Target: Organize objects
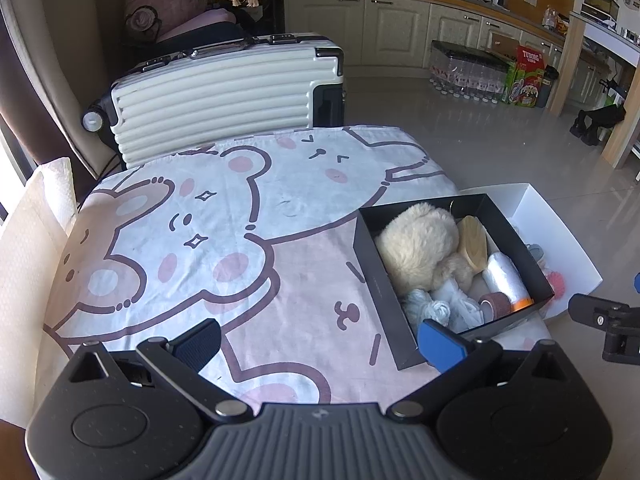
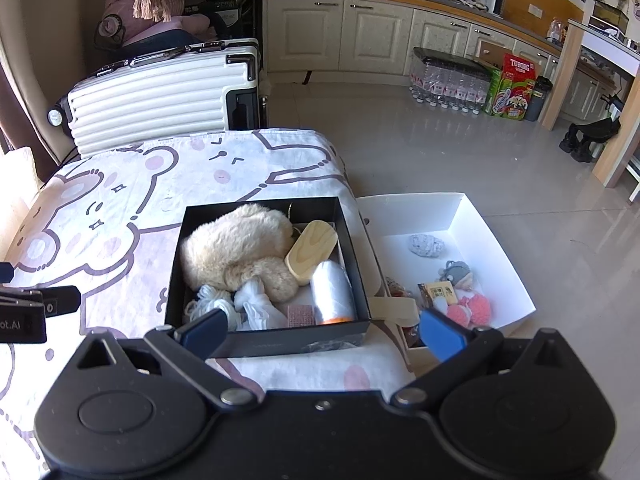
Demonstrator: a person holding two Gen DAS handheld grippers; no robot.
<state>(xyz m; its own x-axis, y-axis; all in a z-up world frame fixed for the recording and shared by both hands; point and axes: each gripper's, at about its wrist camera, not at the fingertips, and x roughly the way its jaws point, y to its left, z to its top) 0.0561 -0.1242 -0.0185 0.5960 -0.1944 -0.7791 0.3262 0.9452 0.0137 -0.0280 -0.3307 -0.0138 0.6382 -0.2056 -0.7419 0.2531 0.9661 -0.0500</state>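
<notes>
Both grippers, left point(image 1: 322, 342) and right point(image 2: 322, 334), released, empty, near black cardboard box point(image 2: 267, 342) holding cream plush toy point(image 2: 240, 246); white tray point(image 2: 496, 256) right.

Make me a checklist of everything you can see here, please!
Surface: table under a pink-and-white cartoon bear cloth.
Job's things: black cardboard box holding a cream fluffy plush toy, oval wooden block, white thread spool; white open cardboard box beside the table, holding small toys.
Clutter: nothing seen on the cloth.
Grippers: left tongs open, empty; right tongs open, empty.
Cables: nothing seen.
Surroundings: white ribbed suitcase, cream kitchen cabinets.
</notes>
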